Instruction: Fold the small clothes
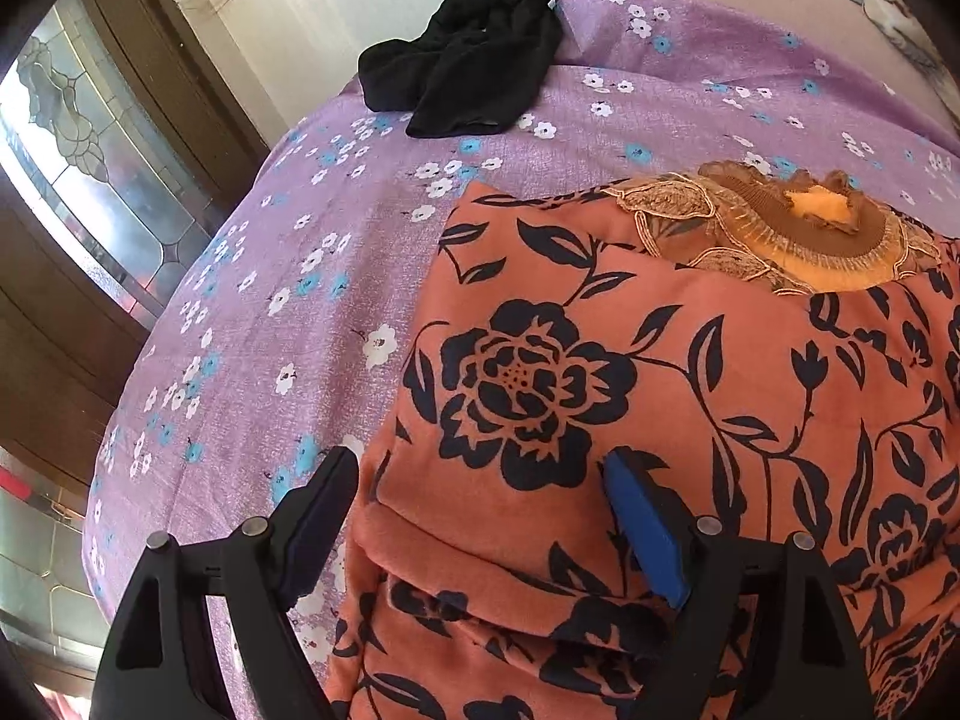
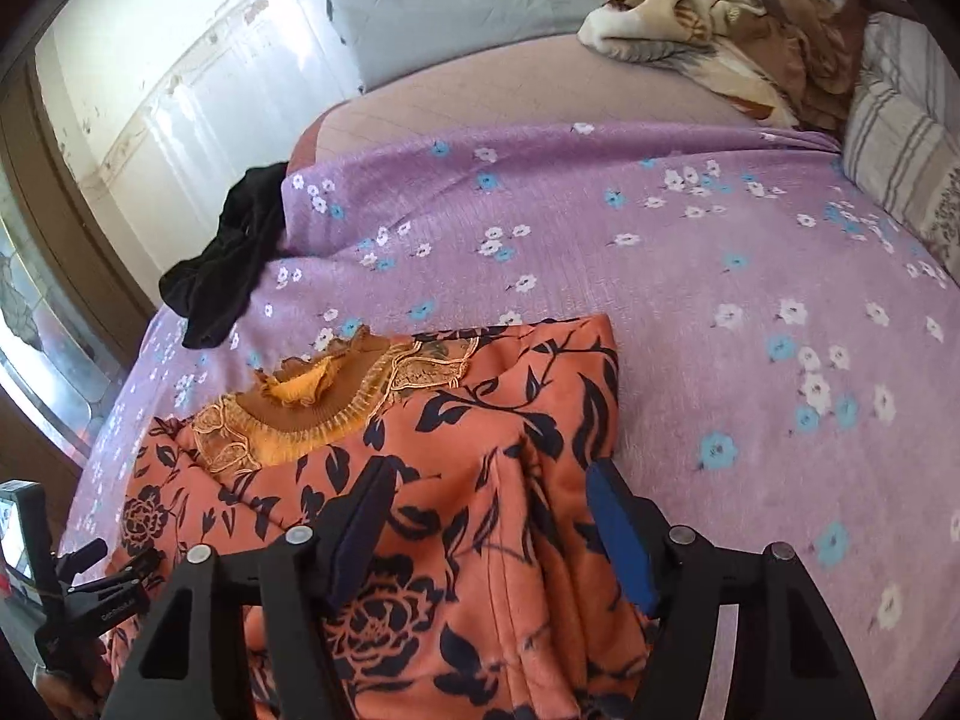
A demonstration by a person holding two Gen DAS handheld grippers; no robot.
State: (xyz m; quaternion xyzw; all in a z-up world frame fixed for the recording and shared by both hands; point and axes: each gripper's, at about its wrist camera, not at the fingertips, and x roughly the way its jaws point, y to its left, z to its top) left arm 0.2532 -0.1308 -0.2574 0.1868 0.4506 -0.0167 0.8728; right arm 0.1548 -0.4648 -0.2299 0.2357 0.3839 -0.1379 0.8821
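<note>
Left to right: glass-panelled door point(image 1: 78, 138) at far left, then black garment point(image 1: 468, 54) bunched near far edge of purple floral bedsheet point(image 1: 252, 312), apart from the rest. Orange floral garment point(image 1: 630, 372) lies on the sheet, partly folded, gold-brown embroidered neckline point(image 1: 798, 228) at its far end. Left gripper point(image 1: 480, 516) over garment's near left edge, jaws spread wide, released, cloth below the gap, pads not pressing. Right gripper point(image 2: 486, 516) over garment's right side, jaws apart, released, a raised fold of cloth between them, not pinched. Further right bare sheet, striped pillow point(image 2: 900, 162) at the edge, crumpled beige-brown blanket point(image 2: 732, 18) behind, grey pillow point(image 2: 444, 6) by the wall
</note>
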